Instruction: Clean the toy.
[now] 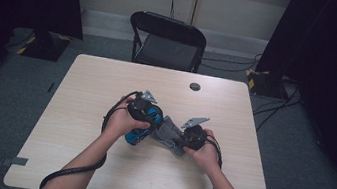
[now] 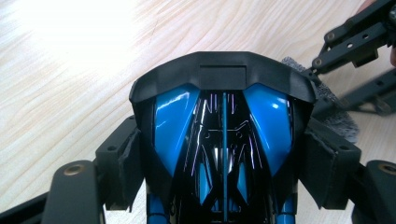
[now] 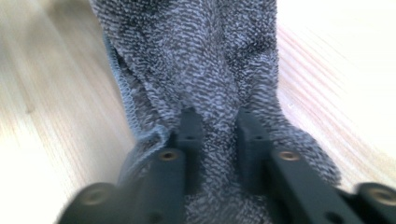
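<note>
Your forearms come in at the bottom of the high view, each trailing a black cable, and your hands meet over the near middle of the pale wooden counter. Your left claw is clamped on a blue and black toy car: in the left gripper view its pads press against both flanks of the glossy body, whose dark bumper end points away from the camera. Your right claw is closed on a grey speckled cloth; the right gripper view shows a fold of the fabric pinched between the two black jaws, with the rest of the cloth spreading away from them over the counter. In the high view the cloth lies between your two hands, just beside the car and touching it. Farther off, a small dark round disc sits near the far edge of the counter, and a black folding chair stands behind it.
</note>
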A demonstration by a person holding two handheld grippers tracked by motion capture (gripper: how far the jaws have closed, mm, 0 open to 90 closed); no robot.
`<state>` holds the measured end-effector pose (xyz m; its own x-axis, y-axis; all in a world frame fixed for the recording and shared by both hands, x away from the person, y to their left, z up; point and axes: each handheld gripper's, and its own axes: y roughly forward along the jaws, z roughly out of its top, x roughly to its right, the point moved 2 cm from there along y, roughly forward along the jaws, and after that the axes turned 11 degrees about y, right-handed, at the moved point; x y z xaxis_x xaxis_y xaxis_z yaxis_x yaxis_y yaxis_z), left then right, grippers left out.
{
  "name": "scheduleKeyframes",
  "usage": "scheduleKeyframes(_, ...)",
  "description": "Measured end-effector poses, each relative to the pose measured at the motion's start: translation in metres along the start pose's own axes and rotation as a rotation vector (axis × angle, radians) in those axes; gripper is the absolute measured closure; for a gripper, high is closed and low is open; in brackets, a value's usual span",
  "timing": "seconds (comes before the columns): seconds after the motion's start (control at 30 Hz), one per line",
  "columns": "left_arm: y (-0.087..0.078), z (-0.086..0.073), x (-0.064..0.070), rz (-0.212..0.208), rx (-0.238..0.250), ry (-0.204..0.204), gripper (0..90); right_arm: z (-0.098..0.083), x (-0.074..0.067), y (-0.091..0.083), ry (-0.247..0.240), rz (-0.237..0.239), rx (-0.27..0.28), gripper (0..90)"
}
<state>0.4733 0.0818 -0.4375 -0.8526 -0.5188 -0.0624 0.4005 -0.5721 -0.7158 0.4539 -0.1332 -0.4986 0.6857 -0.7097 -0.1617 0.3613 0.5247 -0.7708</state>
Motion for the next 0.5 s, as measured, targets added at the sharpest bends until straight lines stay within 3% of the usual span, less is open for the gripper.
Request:
scheduleKeyframes(0.2,-0.004,0.0,0.003,-0.001,0.006,0.005,25.5,0.007,0.001,-0.003,0.058,-0.013,-0.025,82.5)
scheduleKeyframes(0.23,-0.005,0.0,0.003,0.001,0.008,0.005,25.5,0.013,0.006,-0.01,0.096,-0.017,0.003,82.8)
scheduleKeyframes(0.3,-0.007,-0.001,0.003,-0.004,0.008,0.005,25.5,0.016,0.008,-0.013,0.107,-0.022,0.014,82.9)
scheduleKeyframes(0.37,-0.008,-0.001,0.002,0.003,0.014,0.002,25.5,0.028,0.018,-0.028,0.158,-0.028,0.065,83.0)
scheduleKeyframes(0.5,-0.009,-0.001,0.004,0.001,0.008,0.012,25.5,0.042,0.022,-0.041,0.176,-0.02,0.109,83.1)
